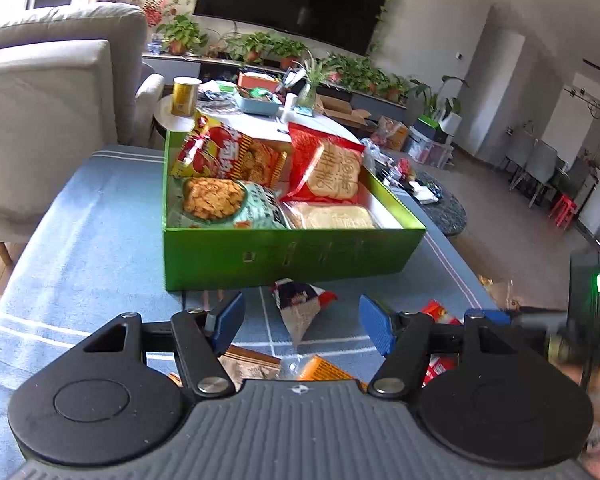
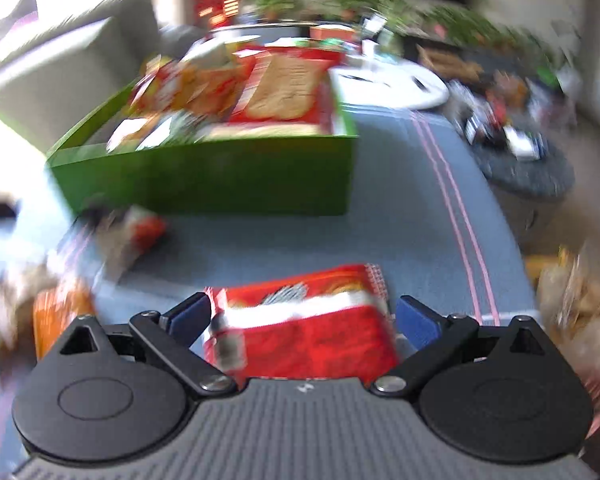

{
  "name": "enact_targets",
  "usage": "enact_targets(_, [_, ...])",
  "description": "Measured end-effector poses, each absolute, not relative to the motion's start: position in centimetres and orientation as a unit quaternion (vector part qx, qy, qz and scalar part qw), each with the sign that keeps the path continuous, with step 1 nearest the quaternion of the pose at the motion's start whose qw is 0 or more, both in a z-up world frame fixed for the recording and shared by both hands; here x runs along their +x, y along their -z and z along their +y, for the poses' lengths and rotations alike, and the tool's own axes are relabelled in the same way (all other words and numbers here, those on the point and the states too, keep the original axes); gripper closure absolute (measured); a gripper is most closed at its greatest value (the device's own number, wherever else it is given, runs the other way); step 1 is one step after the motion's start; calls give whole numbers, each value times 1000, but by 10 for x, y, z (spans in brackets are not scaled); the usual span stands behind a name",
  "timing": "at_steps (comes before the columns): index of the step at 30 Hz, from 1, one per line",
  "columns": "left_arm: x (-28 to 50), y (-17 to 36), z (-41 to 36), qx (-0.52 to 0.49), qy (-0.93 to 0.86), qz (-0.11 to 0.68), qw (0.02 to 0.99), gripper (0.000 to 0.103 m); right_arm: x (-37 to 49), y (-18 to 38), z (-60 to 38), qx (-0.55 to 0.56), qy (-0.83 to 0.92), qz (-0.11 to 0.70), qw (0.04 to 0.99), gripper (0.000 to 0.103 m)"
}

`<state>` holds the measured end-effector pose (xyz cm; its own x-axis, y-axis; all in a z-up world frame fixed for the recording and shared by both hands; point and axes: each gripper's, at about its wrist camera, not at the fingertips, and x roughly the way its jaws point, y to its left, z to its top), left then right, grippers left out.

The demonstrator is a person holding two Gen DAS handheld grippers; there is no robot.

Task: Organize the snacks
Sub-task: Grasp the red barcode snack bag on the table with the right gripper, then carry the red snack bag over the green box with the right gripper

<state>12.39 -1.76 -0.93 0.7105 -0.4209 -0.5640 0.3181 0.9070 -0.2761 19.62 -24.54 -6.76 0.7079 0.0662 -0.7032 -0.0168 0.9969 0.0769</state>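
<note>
Green box [image 1: 292, 256] sits on the blue tablecloth [image 1: 100, 240] covering the tabletop, already holding four snack packs: tomato-print bag [image 1: 228, 152] and red cracker bag [image 1: 324, 164] at the back, green chip bag [image 1: 228, 204] and pale cracker pack [image 1: 332, 216] in front.

Left gripper [image 1: 302, 322]: fingers apart, grasping nothing. A triangular packet [image 1: 300, 304] lies on the cloth between them and the box; an orange pack [image 1: 324, 368] and a brown pack [image 1: 252, 364] lie just under the gripper.

Right gripper [image 2: 302, 316]: view blurred. Fingers spread wide either side of a red snack bag [image 2: 300, 332] lying flat on the cloth near the box; the fingers do not appear to press on it.
</note>
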Motion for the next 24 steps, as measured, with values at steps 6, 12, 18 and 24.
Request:
enact_targets(6, [119,16,-41,-67,244,339,906,42,194,62,-290,128,-3,389,912,13])
enact_targets(12, [106,22,-77,-27,295,352,888,42,187,64,-302,153,-45,412,897,14])
enact_targets(18, [97,30,-102,11,322,365,874,42,176,66,-300,192,-71,422,883,15])
enact_targets(24, [106,39,-124,26,321,391,862,43,167,62,-290,194,-82,425,881,14])
